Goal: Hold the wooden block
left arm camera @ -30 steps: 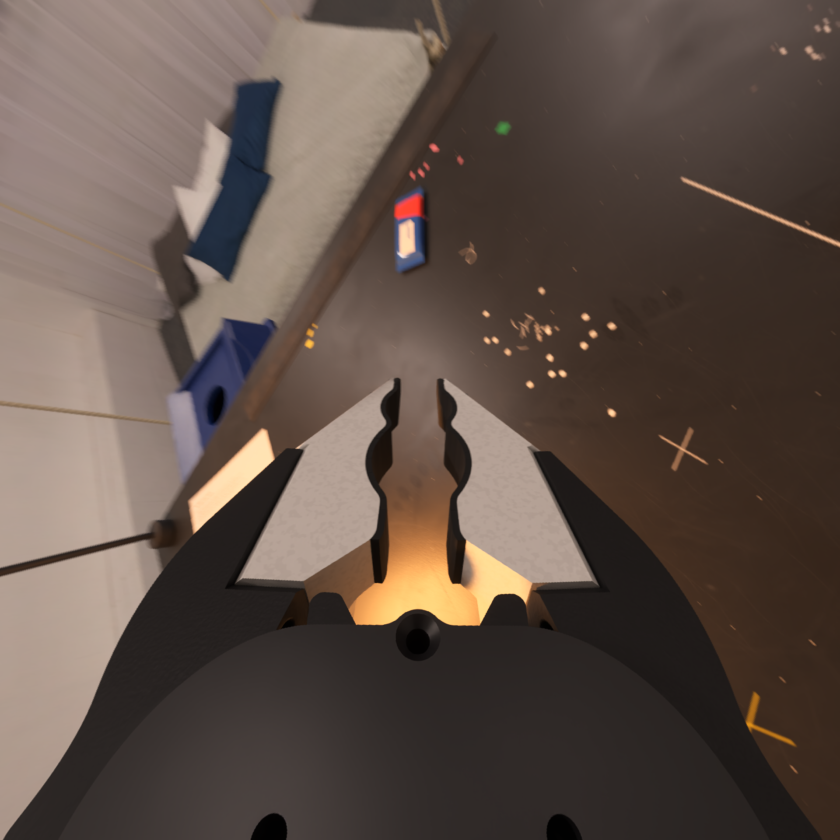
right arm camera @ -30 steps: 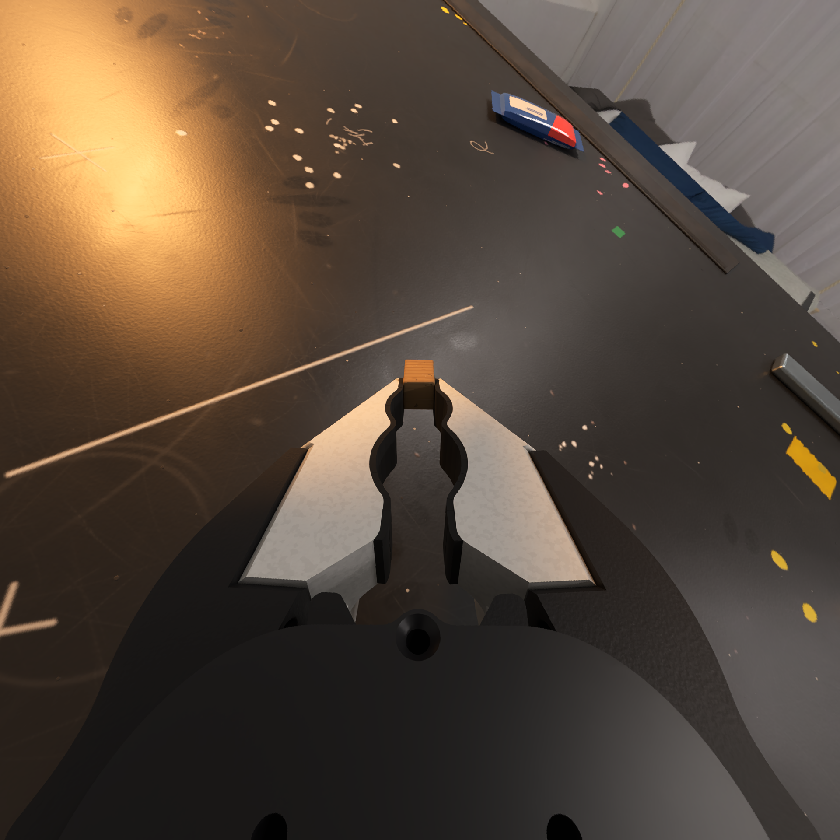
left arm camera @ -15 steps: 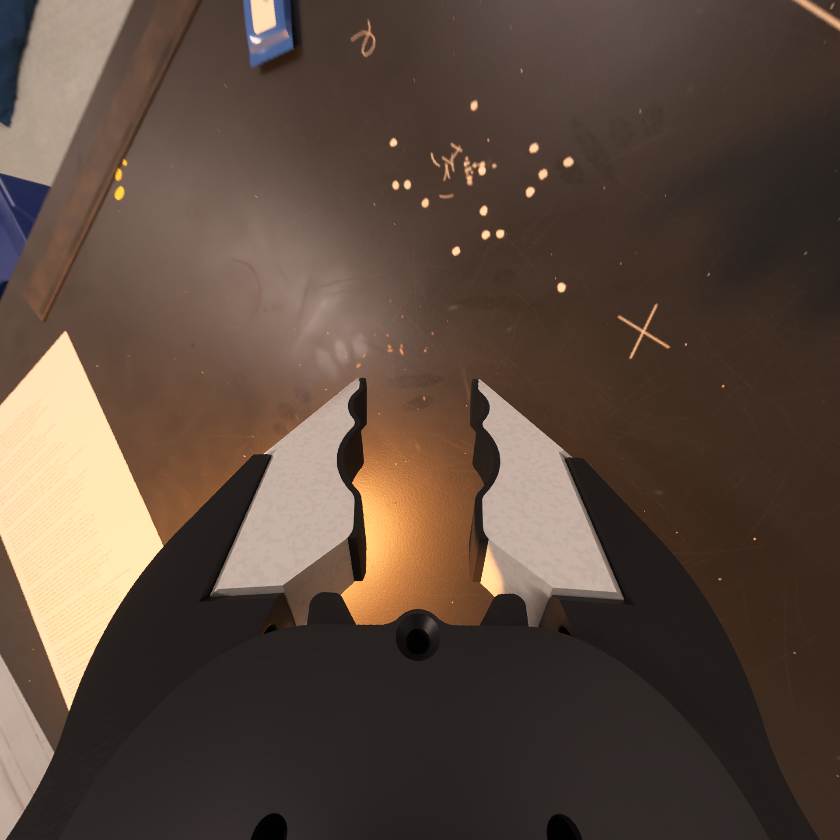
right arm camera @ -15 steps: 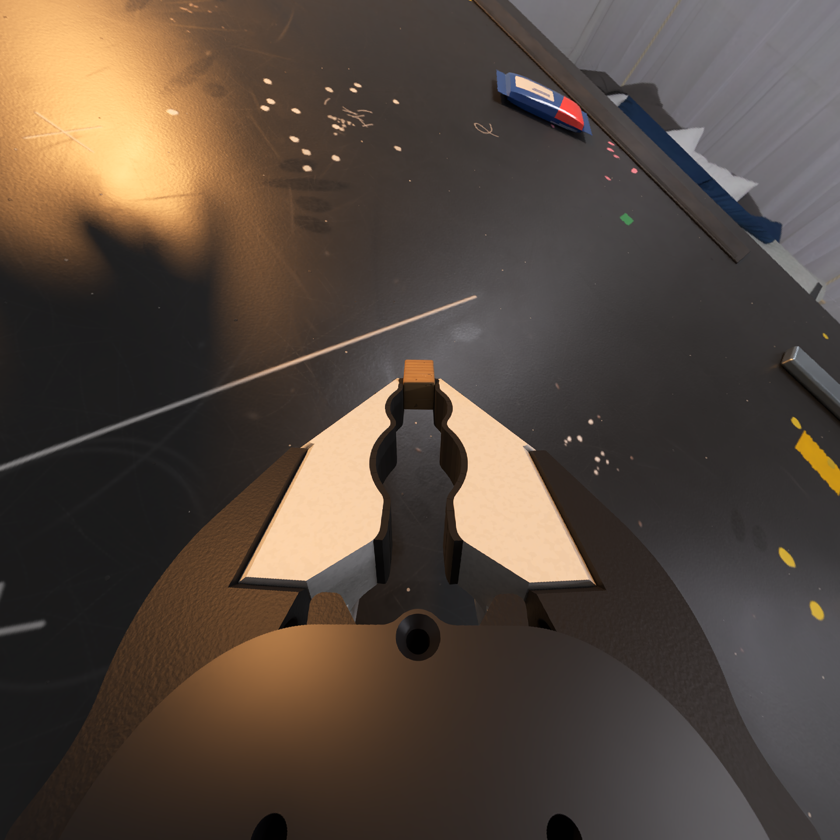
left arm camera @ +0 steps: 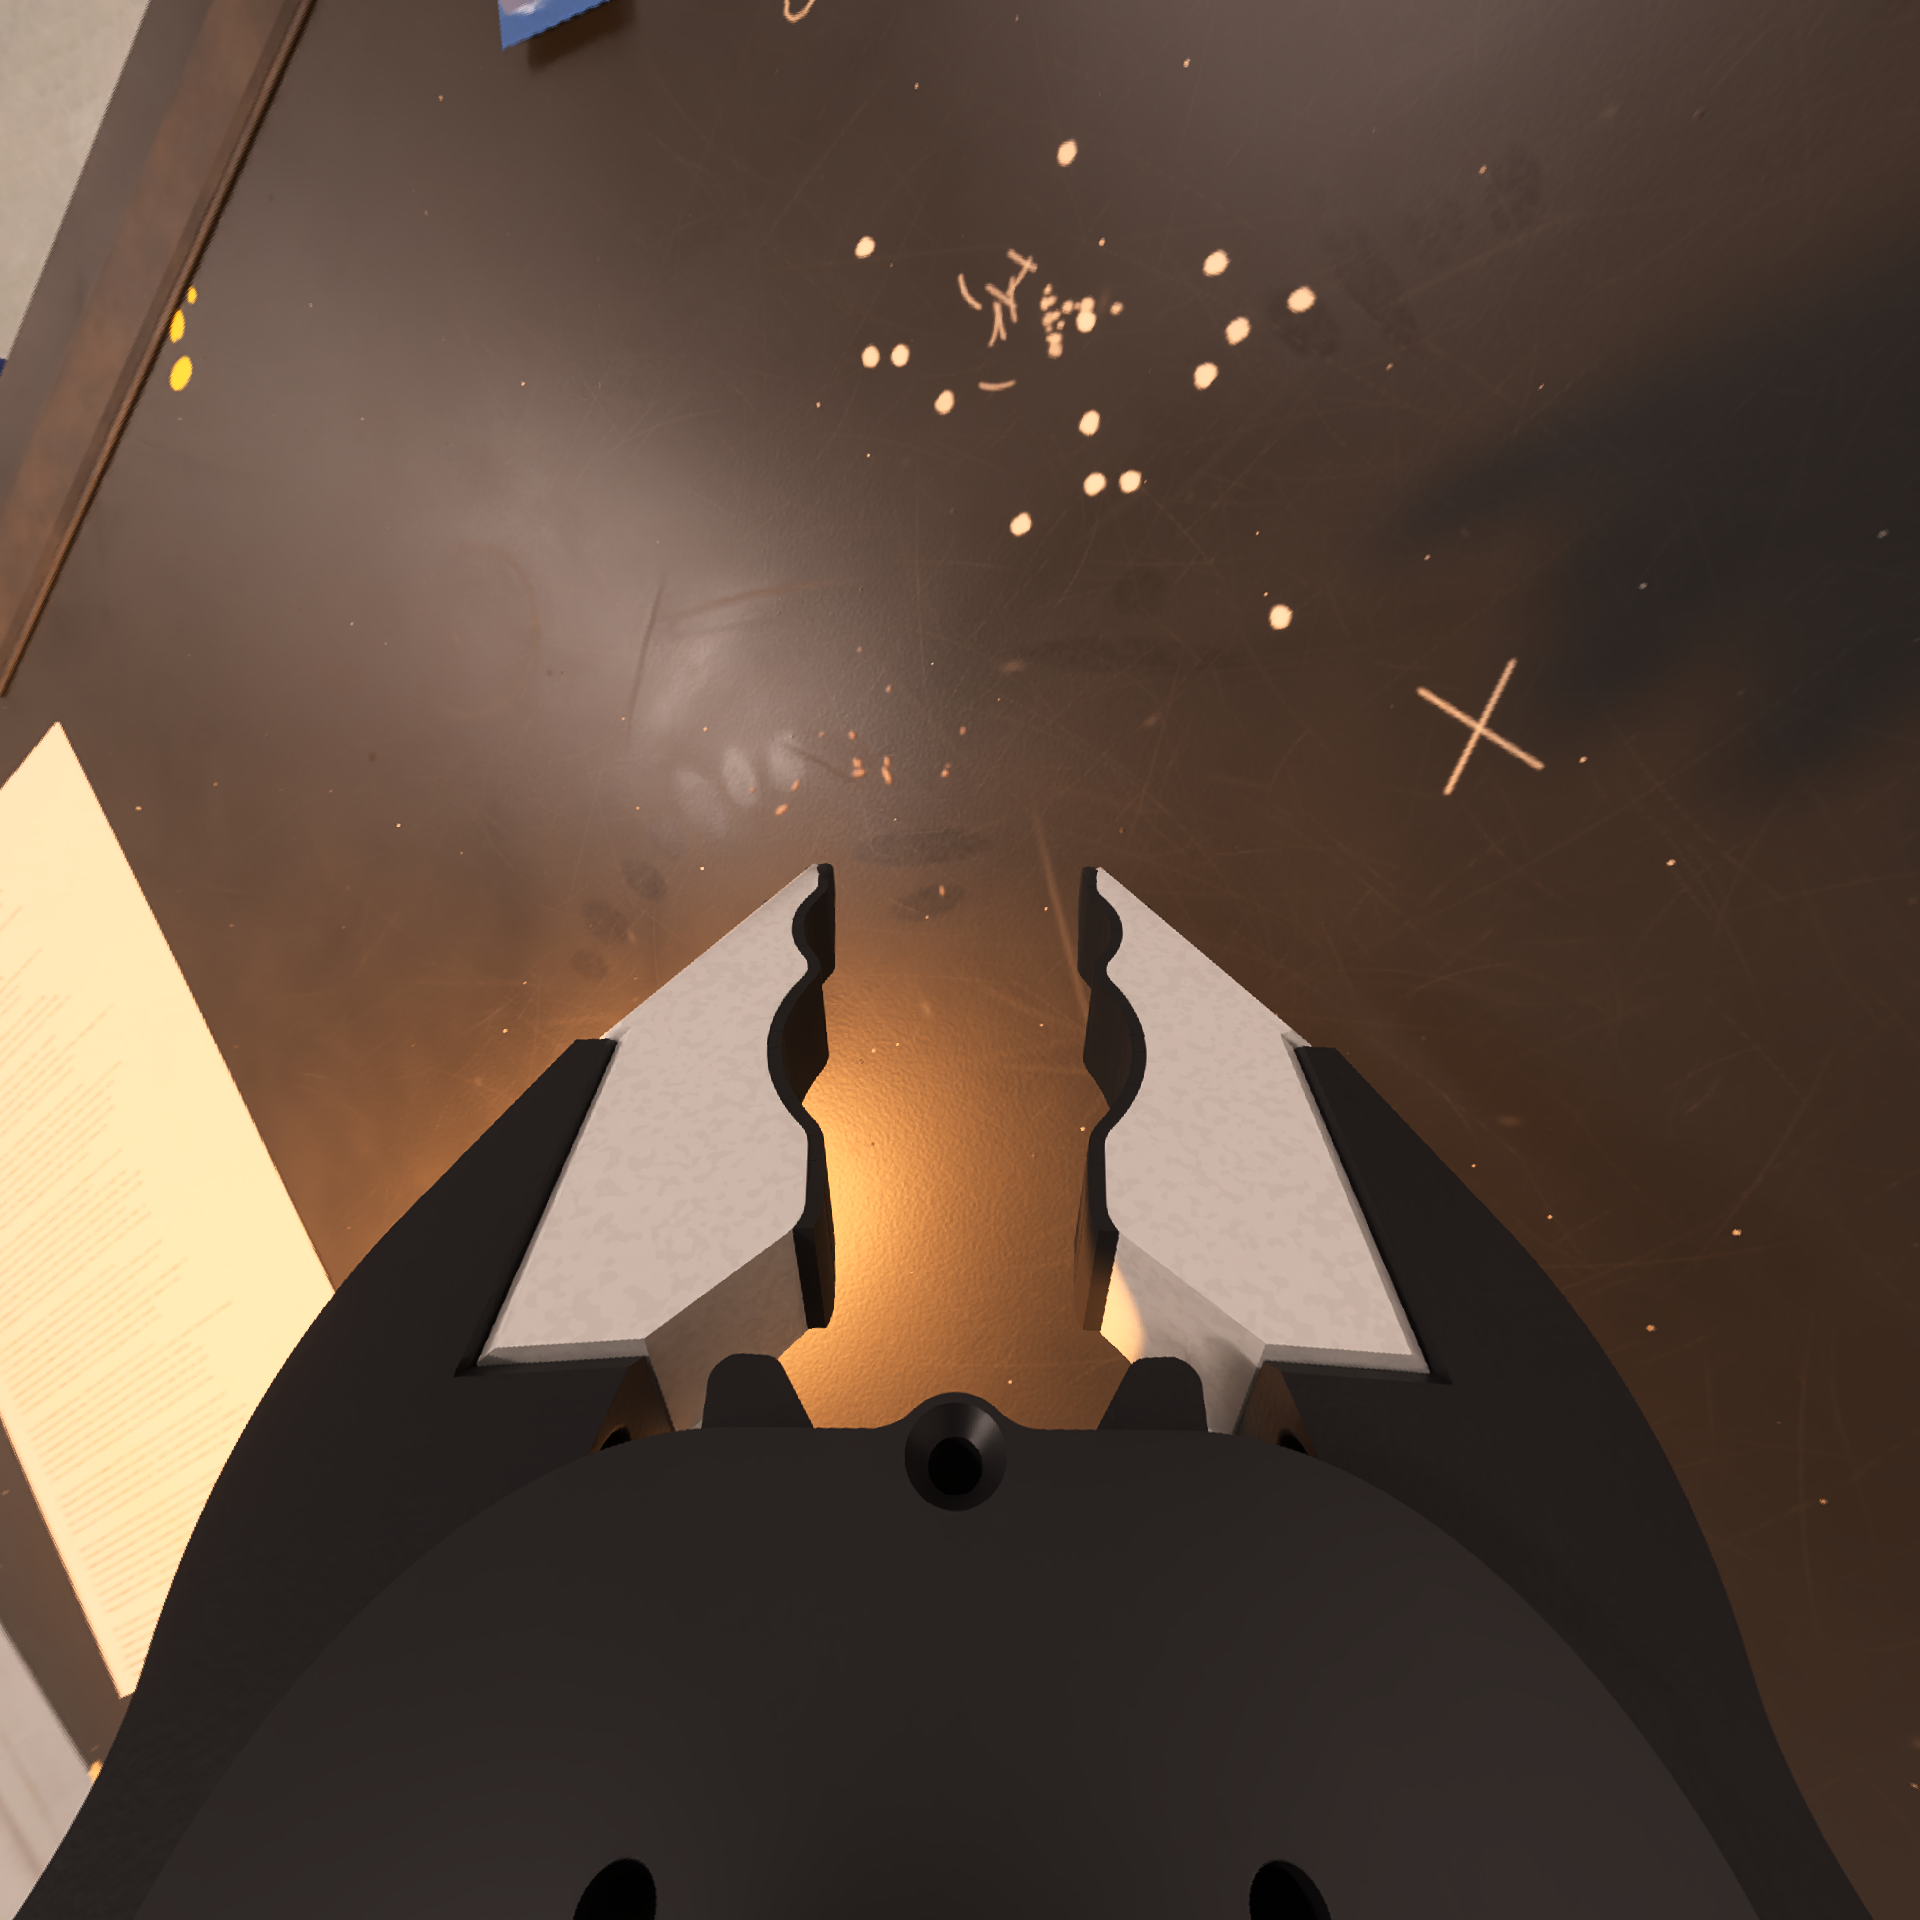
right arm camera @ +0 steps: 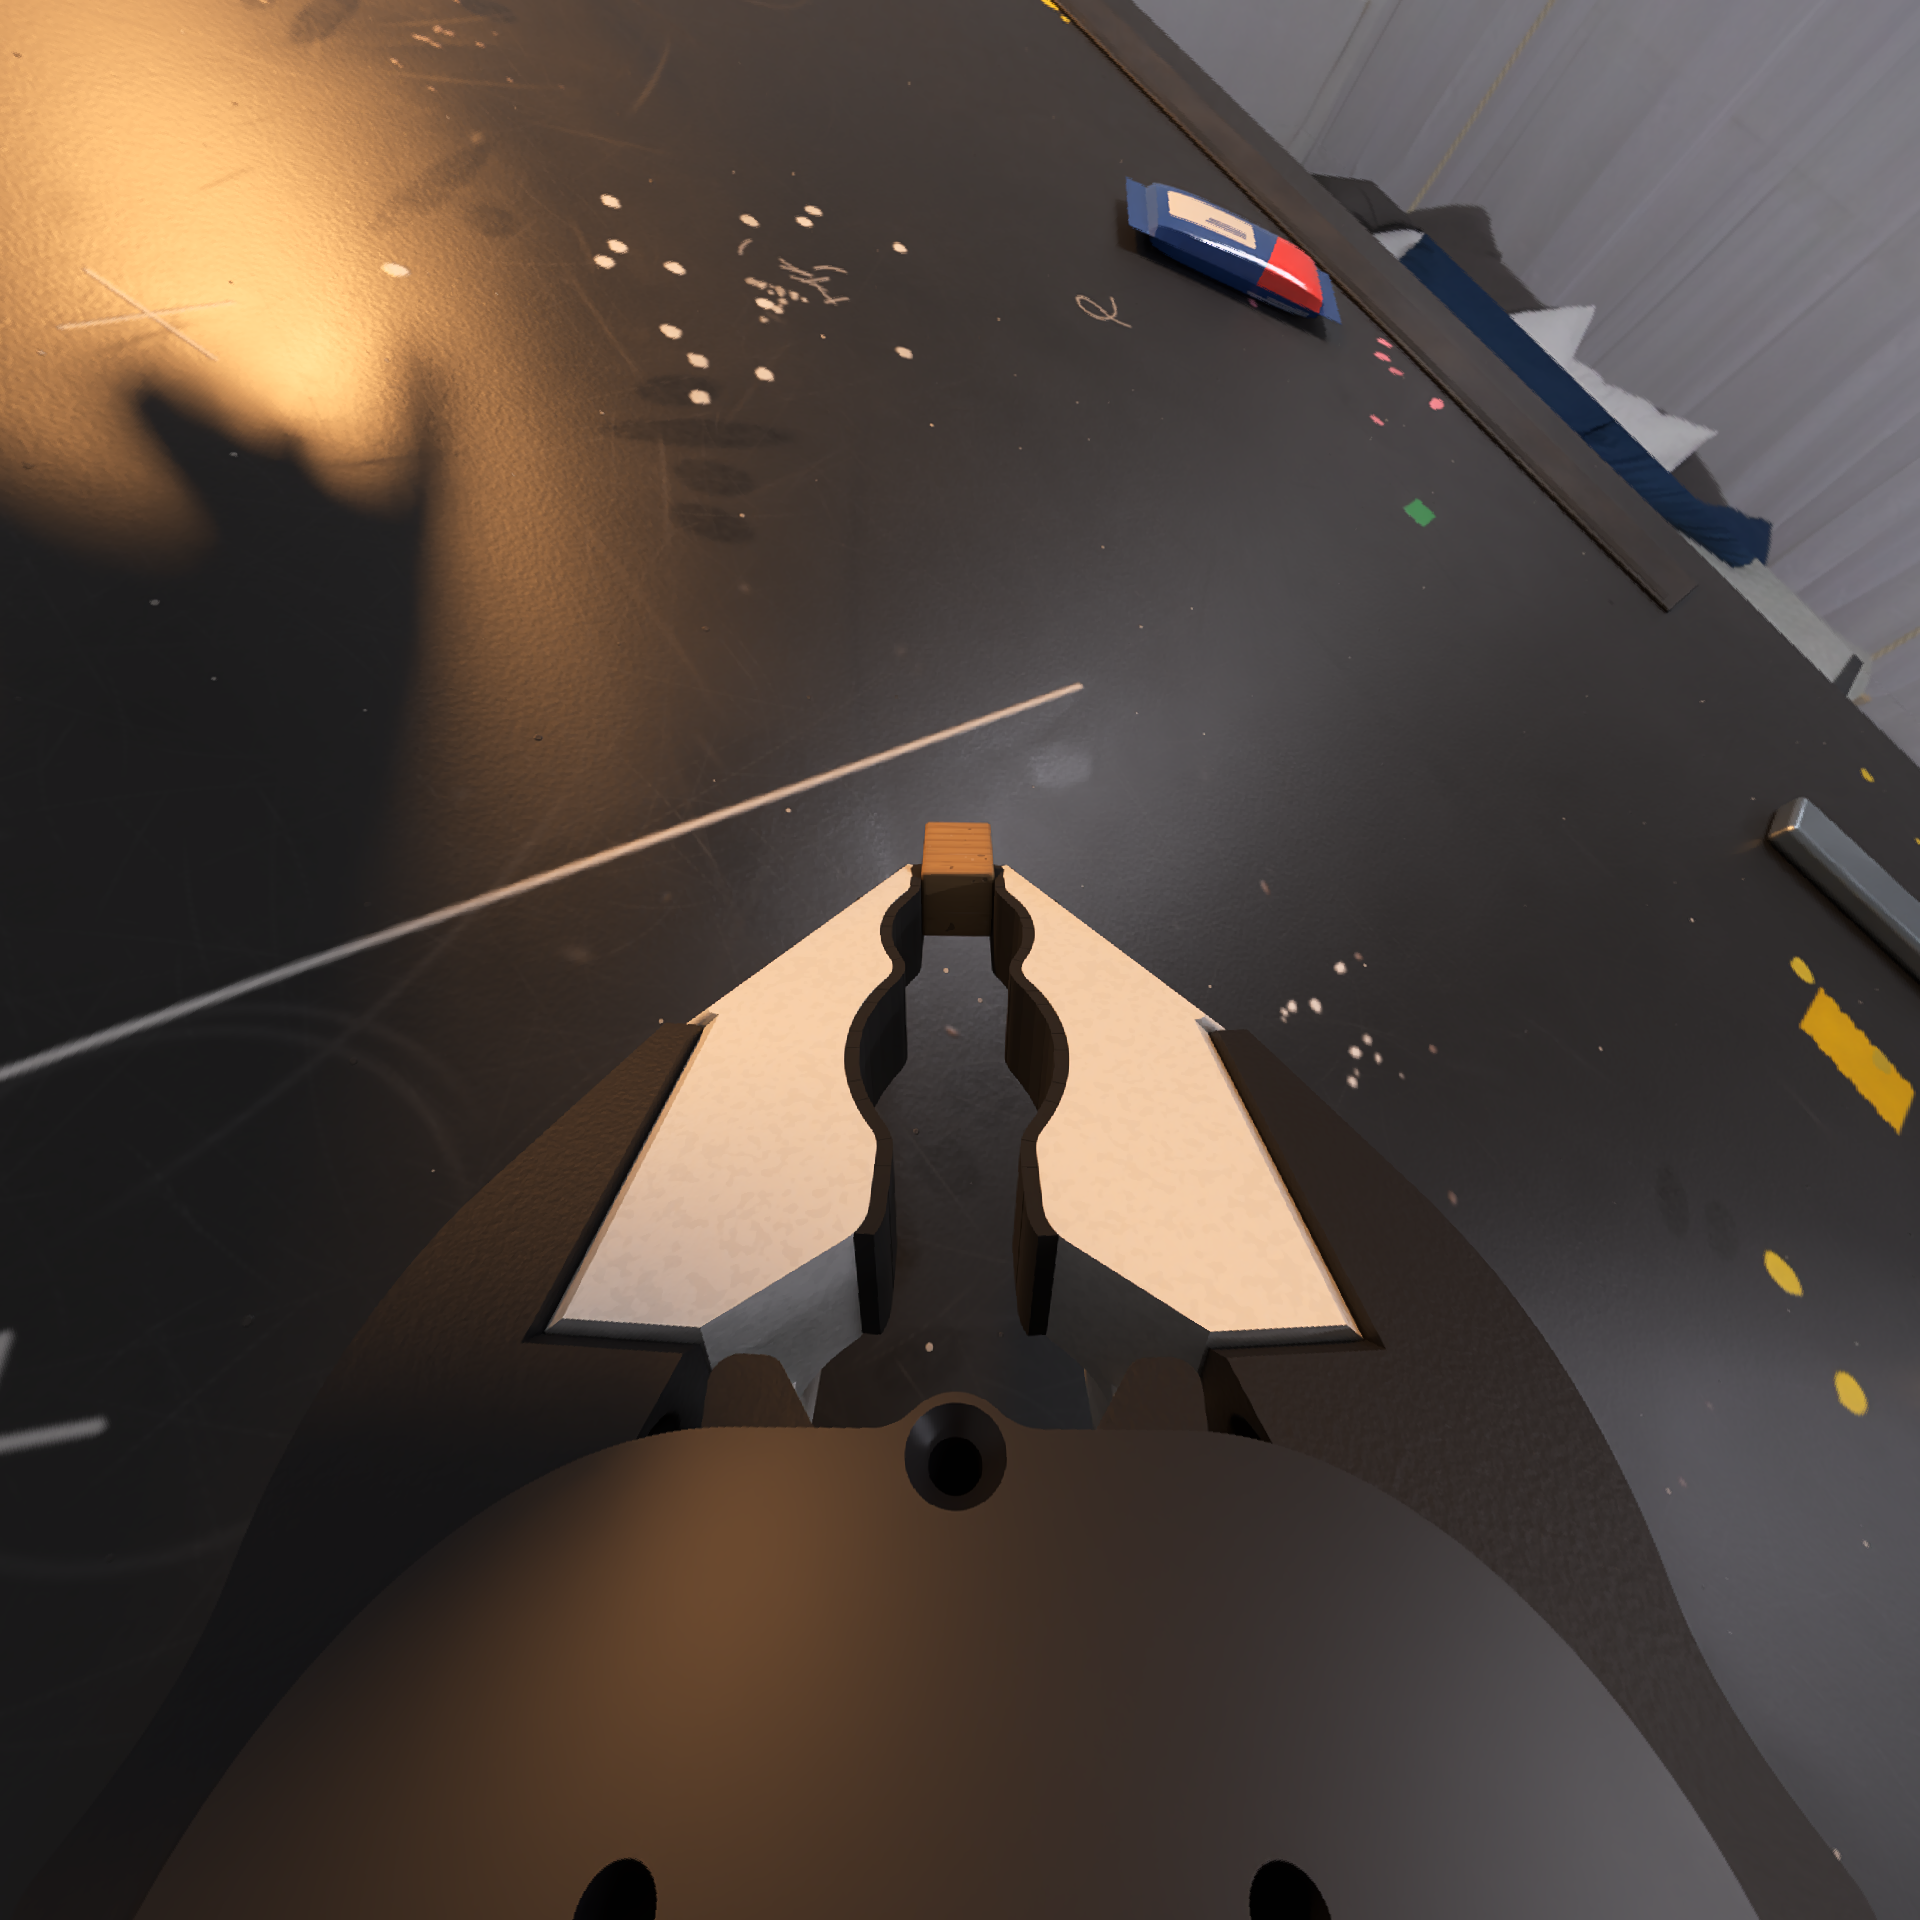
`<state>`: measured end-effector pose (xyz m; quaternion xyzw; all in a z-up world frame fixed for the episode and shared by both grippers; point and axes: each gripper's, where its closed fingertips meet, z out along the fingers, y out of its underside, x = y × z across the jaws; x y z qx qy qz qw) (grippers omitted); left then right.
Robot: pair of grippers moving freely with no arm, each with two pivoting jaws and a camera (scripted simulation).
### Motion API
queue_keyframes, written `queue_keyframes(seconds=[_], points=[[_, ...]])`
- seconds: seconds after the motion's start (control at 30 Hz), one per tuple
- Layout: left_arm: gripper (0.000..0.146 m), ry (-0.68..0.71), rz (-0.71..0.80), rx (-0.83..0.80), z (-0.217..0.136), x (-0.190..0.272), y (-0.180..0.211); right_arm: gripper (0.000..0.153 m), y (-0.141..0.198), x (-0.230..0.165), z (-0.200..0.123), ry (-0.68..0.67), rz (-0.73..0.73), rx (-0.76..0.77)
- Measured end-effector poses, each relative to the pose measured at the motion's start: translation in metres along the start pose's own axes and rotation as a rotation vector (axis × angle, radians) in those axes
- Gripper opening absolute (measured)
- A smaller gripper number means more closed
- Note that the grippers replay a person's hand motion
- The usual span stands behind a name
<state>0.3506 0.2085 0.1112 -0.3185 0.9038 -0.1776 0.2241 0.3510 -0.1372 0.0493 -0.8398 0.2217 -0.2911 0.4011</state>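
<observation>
Small orange-brown wooden block (right arm camera: 956, 868) pinched at right gripper (right arm camera: 957, 883) tips — lower part hidden. Left gripper (left arm camera: 956, 883) spread, empty; blue packet (left arm camera: 551, 19) cut off far left.

Dim, sharp frames; warm glare, wide-angle bowing.

The left wrist view looks steeply down along its own jaws at the dark counter (left arm camera: 1351, 935) from fairly near, with a paper sheet (left arm camera: 114, 1143) at 9 o'clock. The right wrist view looks forward at a shallower slant, its counter edge at 2 o'clock. Both share the pale paint specks (left arm camera: 1091, 364) (right arm camera: 717, 301) and blue packet (left arm camera: 545, 19) (right arm camera: 1231, 247).
</observation>
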Motion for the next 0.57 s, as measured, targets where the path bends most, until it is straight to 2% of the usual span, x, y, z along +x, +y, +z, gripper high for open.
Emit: queue_keyframes(seconds=[0.2, 0.43, 0.57], points=[[0.049, 0.027, -0.018, 0.004, -0.004, 0.0, 0.001, 0.011, 0.0, 0.0, 0.0, -0.001, 0.0, 0.002], [0.049, -0.056, -0.026, -0.023, -0.025, -0.027, 0.016, 0.011, -0.001, 0.0, 0.0, 0.002, 0.0, 0.002], [0.049, -0.049, -0.047, -0.024, -0.032, -0.032, 0.025, 0.011, -0.001, 0.0, 0.0, 0.001, -0.001, 0.003]])
